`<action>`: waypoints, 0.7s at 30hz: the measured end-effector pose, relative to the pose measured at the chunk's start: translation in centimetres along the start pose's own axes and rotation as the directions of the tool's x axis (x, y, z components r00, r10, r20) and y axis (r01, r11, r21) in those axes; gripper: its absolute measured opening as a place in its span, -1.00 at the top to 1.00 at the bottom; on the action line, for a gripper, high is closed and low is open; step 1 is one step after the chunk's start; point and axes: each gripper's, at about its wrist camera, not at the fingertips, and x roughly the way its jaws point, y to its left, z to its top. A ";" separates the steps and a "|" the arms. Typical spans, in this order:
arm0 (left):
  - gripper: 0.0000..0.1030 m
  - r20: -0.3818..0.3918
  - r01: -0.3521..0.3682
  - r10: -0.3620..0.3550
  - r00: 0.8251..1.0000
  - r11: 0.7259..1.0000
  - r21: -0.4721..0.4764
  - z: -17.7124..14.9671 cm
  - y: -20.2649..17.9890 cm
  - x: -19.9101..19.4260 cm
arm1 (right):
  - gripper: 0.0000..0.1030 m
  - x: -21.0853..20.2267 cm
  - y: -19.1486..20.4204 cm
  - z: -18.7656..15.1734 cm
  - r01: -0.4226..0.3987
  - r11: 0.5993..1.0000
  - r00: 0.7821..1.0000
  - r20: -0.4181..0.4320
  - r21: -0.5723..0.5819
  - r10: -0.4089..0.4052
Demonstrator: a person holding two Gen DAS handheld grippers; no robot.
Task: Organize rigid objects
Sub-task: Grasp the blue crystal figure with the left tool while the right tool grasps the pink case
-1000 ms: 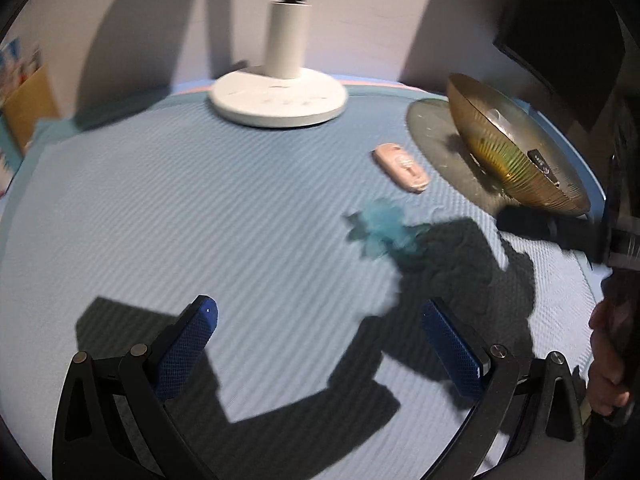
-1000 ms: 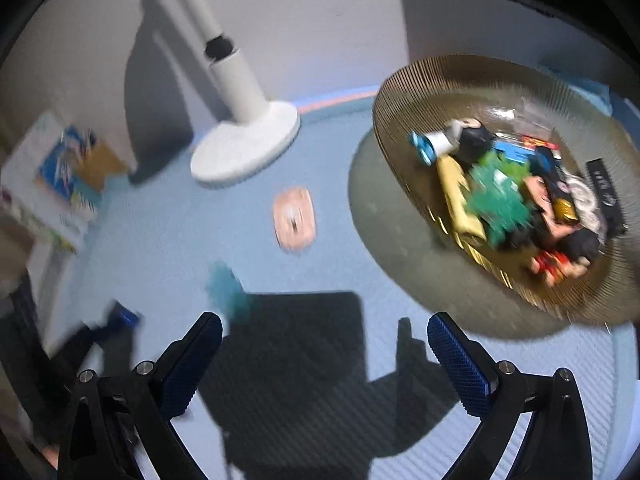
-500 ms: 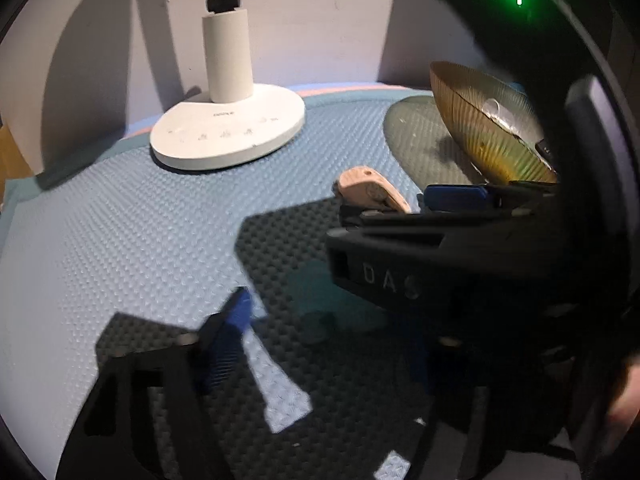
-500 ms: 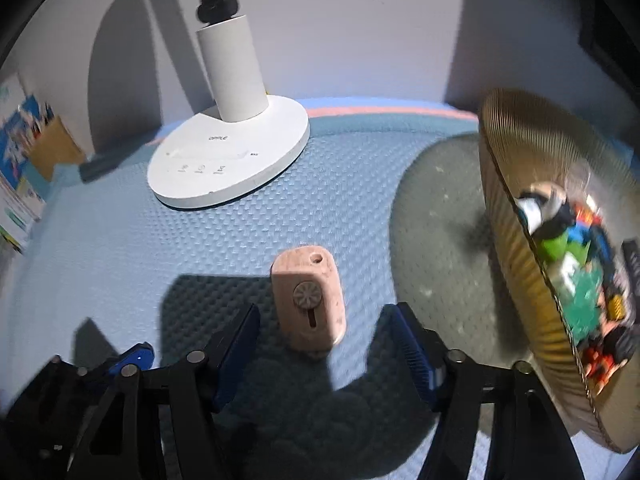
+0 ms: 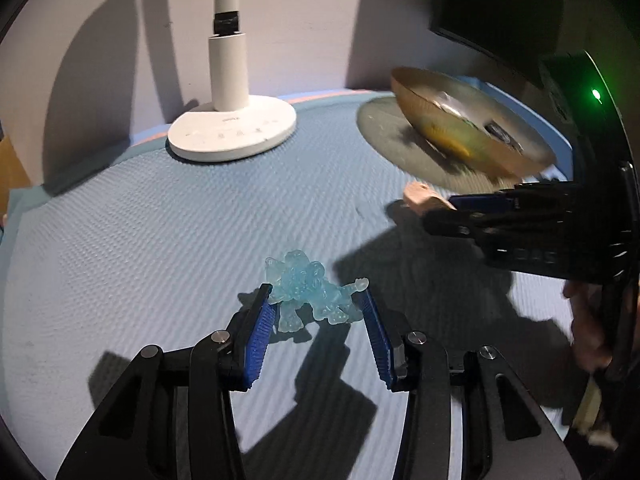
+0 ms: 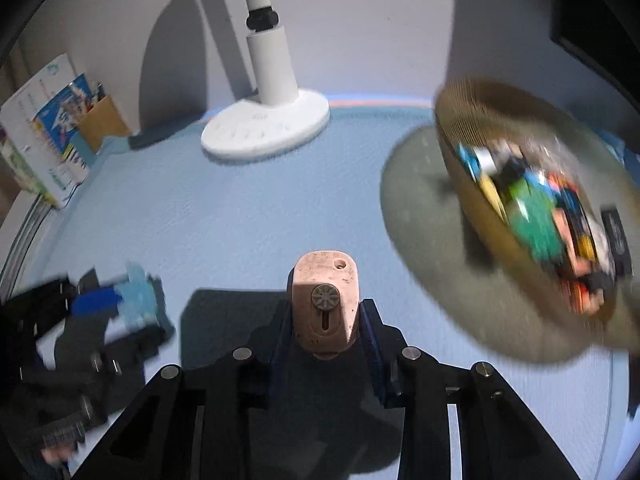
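Observation:
My left gripper (image 5: 316, 300) is shut on a translucent light-blue toy figure (image 5: 310, 290), held between its blue pads low over the blue mat. My right gripper (image 6: 324, 316) is shut on a pink oblong gadget (image 6: 325, 298) with a grey dial; the gadget also shows in the left wrist view (image 5: 424, 202), sticking out of the right gripper's tip. A golden ribbed bowl (image 6: 472, 128) holds several small colourful toys (image 6: 540, 216) at the right; it also shows in the left wrist view (image 5: 440, 112).
A white lamp base (image 5: 232, 130) with its pole stands at the back centre, also seen in the right wrist view (image 6: 266, 128). A blue textured mat (image 5: 140, 240) covers the table. Books and a cardboard box (image 6: 60, 128) sit at the far left. A wall runs behind.
Both grippers have closed: the left on the blue figure, the right on the pink gadget. The right gripper has drawn away from in front of the left camera toward the right.

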 end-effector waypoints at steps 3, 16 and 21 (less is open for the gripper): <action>0.18 -0.023 0.045 -0.045 0.999 0.999 0.000 -0.9 0.6 0.1 | 0.35 -0.1 -0.1 -2.2 -0.012 1.000 1.000 -0.016 -0.009 0.011; -0.23 -0.049 -0.010 0.003 0.999 0.990 -0.143 -3.4 3.8 -1.3 | -0.17 -1.2 -0.3 -4.3 -0.091 0.996 0.996 -0.009 -0.006 0.091; -0.31 -0.054 0.017 -0.023 0.998 0.993 -0.117 -1.8 1.6 0.3 | -0.17 -0.3 1.2 -3.6 -0.009 0.999 1.000 0.019 -0.053 0.010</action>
